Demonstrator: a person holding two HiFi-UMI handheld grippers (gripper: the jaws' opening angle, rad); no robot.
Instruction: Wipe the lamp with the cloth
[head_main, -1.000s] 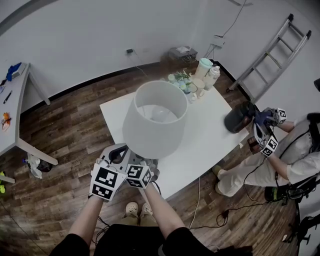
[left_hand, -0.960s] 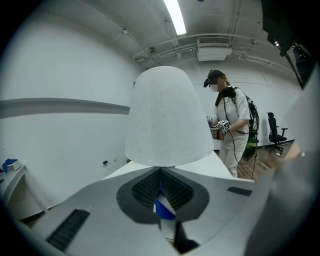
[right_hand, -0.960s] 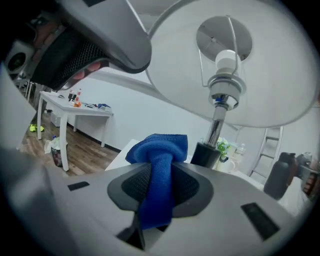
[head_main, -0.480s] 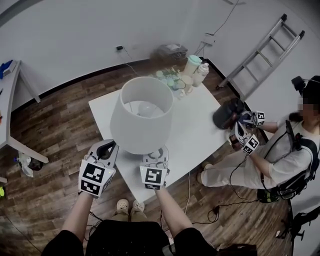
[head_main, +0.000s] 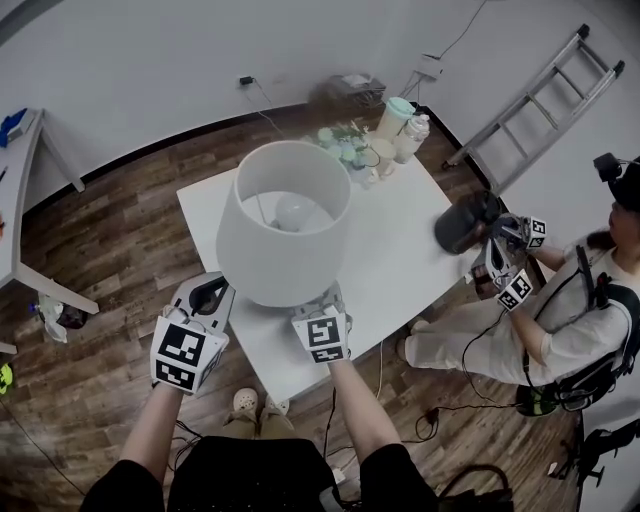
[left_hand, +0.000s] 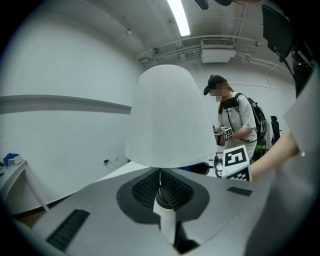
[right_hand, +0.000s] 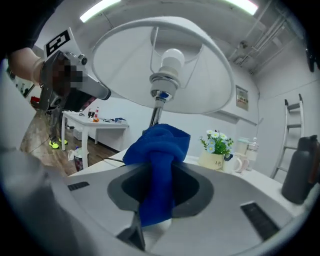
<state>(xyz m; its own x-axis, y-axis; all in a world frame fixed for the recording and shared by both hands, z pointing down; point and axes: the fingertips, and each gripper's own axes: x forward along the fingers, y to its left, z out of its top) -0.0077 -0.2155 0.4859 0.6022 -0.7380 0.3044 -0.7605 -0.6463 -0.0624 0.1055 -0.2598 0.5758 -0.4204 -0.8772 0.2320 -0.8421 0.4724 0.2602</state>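
Note:
A lamp with a white shade (head_main: 285, 220) stands on the white table (head_main: 400, 260); its bulb (head_main: 290, 210) shows through the open top. My right gripper (head_main: 322, 318) is at the shade's near rim, shut on a bunched blue cloth (right_hand: 160, 142). In the right gripper view the cloth sits just in front of the lamp's stem (right_hand: 157, 112), below the bulb (right_hand: 170, 62) and under the shade (right_hand: 120, 65). My left gripper (head_main: 203, 300) is at the shade's lower left. Its jaws are shut with nothing between them (left_hand: 160, 172), and the shade (left_hand: 167, 120) stands a little beyond them.
Flowers, cups and bottles (head_main: 375, 150) crowd the table's far corner. A second person (head_main: 560, 310) sits at the right holding grippers and a dark flask (head_main: 465, 225). A ladder (head_main: 530, 100) leans on the wall. Another white table (head_main: 25, 220) is at the left.
My right gripper has moved away from the left one, to the right and up under the shade's near rim. The left gripper has stayed beside the shade.

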